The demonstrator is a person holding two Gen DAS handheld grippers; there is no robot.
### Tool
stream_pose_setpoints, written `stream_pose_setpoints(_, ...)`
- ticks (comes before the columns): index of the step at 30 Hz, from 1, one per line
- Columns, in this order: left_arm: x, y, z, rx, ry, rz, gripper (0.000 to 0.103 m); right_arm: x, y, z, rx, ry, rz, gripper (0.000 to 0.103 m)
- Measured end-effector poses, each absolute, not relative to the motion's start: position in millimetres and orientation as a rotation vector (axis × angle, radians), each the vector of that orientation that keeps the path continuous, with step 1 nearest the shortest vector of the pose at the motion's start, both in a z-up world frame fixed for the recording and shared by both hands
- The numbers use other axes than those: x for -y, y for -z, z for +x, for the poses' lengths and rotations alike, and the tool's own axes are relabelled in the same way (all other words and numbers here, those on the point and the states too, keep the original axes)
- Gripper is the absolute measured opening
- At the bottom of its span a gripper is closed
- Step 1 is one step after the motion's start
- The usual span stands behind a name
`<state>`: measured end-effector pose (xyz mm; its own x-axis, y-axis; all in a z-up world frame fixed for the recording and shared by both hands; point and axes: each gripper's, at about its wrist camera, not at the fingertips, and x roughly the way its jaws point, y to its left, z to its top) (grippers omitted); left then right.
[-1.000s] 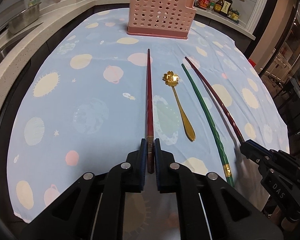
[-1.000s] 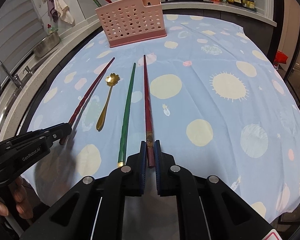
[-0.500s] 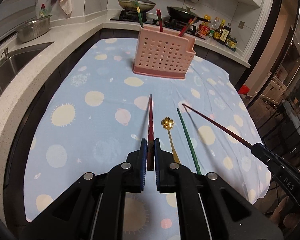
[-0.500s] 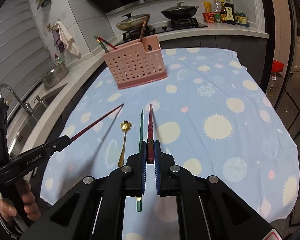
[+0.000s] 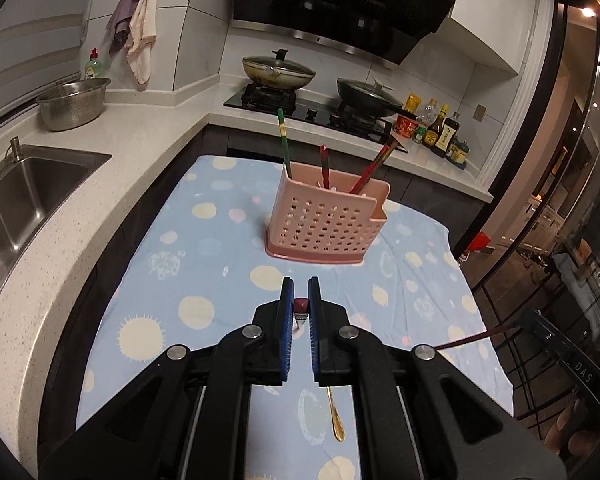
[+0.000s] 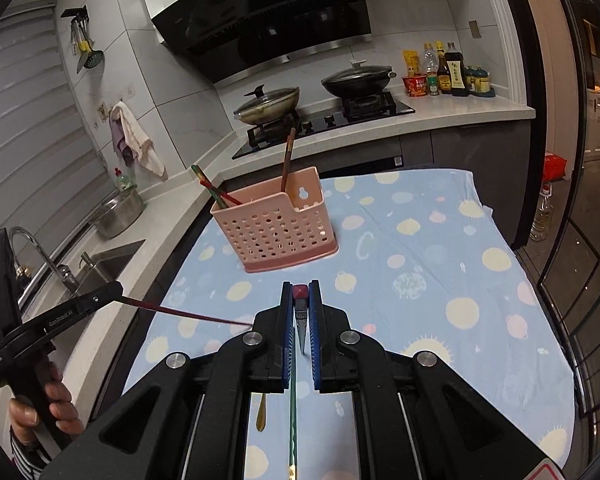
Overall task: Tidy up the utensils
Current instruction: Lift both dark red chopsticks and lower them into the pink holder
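Both grippers are up off the tablecloth w/ their chopsticks vs a sec ago. Left gripper (image 5: 301, 303) pinches one dark red wooden chopstick (image 5: 301, 305) end-on; right gripper (image 6: 301, 295) pinches the other red chopstick (image 6: 300, 293). Green chopstick (image 6: 292, 408) & gold flower-bowl spoon (image 5: 335, 416) lie on the blue planet-print cloth (image 5: 204, 264). Pink perforated plastic holder (image 5: 325, 220) stands ahead, holding several chopsticks.

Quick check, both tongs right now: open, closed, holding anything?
Left tongs: closed on a red chopstick.
Right tongs: closed on another red chopstick.
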<state>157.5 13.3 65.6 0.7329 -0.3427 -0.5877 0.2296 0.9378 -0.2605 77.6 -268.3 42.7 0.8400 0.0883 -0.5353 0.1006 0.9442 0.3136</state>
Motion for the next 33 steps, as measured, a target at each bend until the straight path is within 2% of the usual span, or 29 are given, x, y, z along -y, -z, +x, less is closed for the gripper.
stream_pose_setpoints(13, 0.7, -134.2, 201.3, -0.532, 0.353, -0.155, 0.007, 285.7, -91.3, 136.3, -0.455, 0.003, 0.336, 0.007)
stream_pose_setpoints(25, 34.5, -224.9, 257.8, -0.332, 0.406, -0.157, 0.007, 306.1, -139.4, 207.2, -0.341, 0.030, 0.327, 0.007)
stream_pose_setpoints(33, 46.1, -237.6, 306.2, -0.304, 0.353, -0.126, 0.007, 311.9, -154.4, 256.8, -0.303, 0.052, 0.305, 0.007)
